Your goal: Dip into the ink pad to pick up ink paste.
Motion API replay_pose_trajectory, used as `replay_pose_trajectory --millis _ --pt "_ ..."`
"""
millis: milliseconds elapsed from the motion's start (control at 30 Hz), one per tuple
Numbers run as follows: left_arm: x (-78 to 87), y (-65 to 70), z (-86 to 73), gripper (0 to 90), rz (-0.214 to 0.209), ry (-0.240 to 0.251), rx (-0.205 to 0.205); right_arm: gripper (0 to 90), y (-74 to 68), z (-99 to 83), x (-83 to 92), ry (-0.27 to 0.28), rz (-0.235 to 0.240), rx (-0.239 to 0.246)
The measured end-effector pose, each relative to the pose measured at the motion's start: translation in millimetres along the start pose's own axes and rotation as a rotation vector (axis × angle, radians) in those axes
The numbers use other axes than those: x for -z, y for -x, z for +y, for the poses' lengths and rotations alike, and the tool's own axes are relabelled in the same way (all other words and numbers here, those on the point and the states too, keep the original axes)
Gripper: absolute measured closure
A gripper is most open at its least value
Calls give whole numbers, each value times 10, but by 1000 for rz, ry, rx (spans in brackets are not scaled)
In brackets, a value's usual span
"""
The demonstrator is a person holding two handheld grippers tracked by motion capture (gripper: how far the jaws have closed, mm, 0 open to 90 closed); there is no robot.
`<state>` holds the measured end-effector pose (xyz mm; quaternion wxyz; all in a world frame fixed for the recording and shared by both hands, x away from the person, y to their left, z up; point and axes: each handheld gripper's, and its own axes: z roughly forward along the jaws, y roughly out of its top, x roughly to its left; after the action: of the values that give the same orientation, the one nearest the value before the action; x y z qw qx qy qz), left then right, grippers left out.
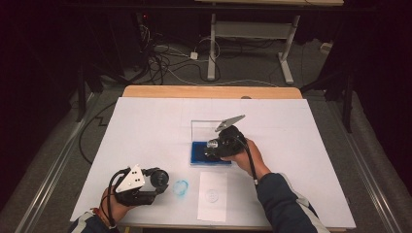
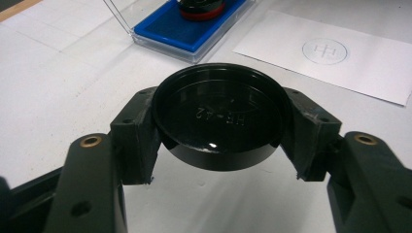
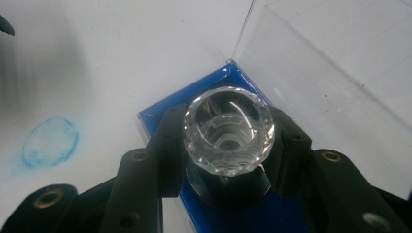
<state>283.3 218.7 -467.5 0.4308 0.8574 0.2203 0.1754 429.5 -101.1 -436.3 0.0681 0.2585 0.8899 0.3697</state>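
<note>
Near the tabletop's middle, my right gripper (image 3: 228, 145) clasps the faceted clear-glass stamp (image 3: 228, 130) on the blue ink pad (image 3: 165, 114); I'd press straight down. Left gripper (image 2: 218, 131) grips the round black plastic cap (image 2: 218, 124).

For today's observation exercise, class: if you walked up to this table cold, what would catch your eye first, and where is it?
First, the clear faceted stamp handle, gripped by the right gripper over the blue ink pad in its clear open case near the table's middle. Next, the round black cap clamped in the left gripper at the near left corner. Between them lie a smudged blue ring on the white cover and a paper slip bearing a faint round stamp print.
</note>
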Motion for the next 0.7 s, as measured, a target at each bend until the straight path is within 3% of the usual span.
replay_pose_trajectory --millis 700 --pt "-4 4 4 365 -5 -1 -5 573 -21 13 -4 -14 -18 7"
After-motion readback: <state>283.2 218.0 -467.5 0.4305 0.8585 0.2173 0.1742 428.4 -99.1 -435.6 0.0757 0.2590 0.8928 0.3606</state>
